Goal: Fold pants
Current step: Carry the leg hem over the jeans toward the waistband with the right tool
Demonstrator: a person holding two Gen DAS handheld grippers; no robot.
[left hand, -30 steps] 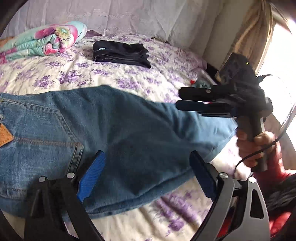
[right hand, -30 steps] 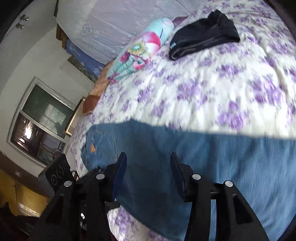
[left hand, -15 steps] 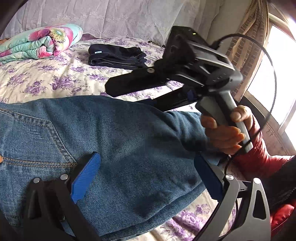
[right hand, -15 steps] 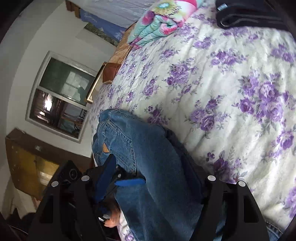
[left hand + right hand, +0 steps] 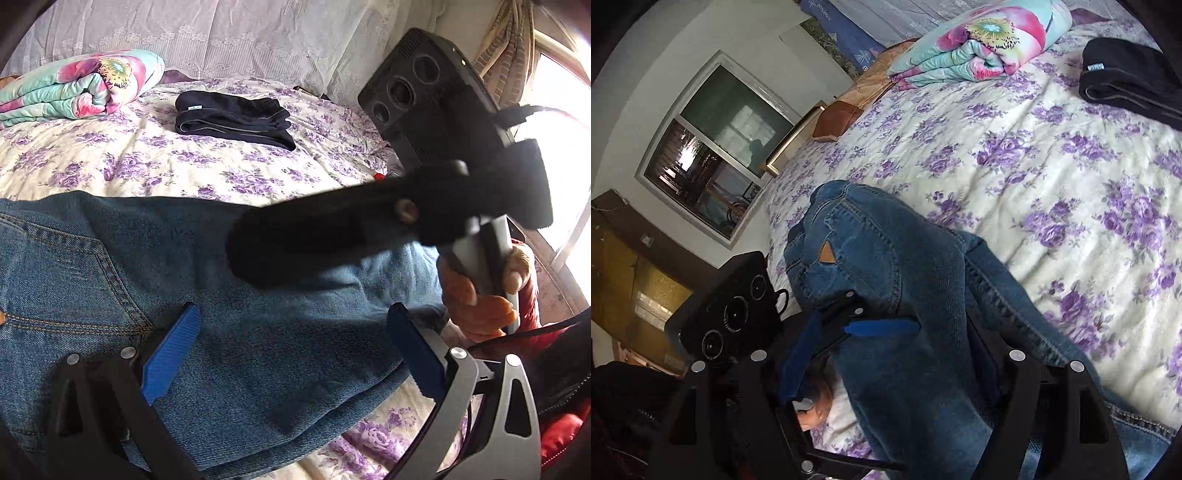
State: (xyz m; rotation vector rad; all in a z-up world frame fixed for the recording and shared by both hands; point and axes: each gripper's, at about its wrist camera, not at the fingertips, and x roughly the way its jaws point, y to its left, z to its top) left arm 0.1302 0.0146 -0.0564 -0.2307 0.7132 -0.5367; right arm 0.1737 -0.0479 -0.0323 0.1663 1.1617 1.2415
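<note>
On the near edge of the bed [image 5: 155, 173], the jeans [image 5: 258, 332] lie folded along their length, a flat blue band running left to right across the left wrist view; the waist end, with its back pocket and small tan patch, lies to the left, and the leg end runs off to the right beneath the other tool; that long axis is what the next fold turns on, since the band will, I judge, have to be doubled end over end.

The left gripper [image 5: 291, 350] hovers low over the middle of the band with its jaws spread as wide as they go, one blue pad to each side and denim beneath the gap; no pad presses on the cloth, so nothing is held. The right gripper [image 5: 890, 373] reaches in from the leg end, pointing along the band toward the waist; its jaws have just been opening and stand apart, a hump of denim rising between them; whether the right-hand pad touches the cloth I cannot tell, as the fabric hides it.

The right gripper is nearer the leg end, the left nearer the waist.

Well apart, farther up the bed, lie a folded dark garment [image 5: 236, 118] and a rolled floral quilt [image 5: 74, 85].
</note>
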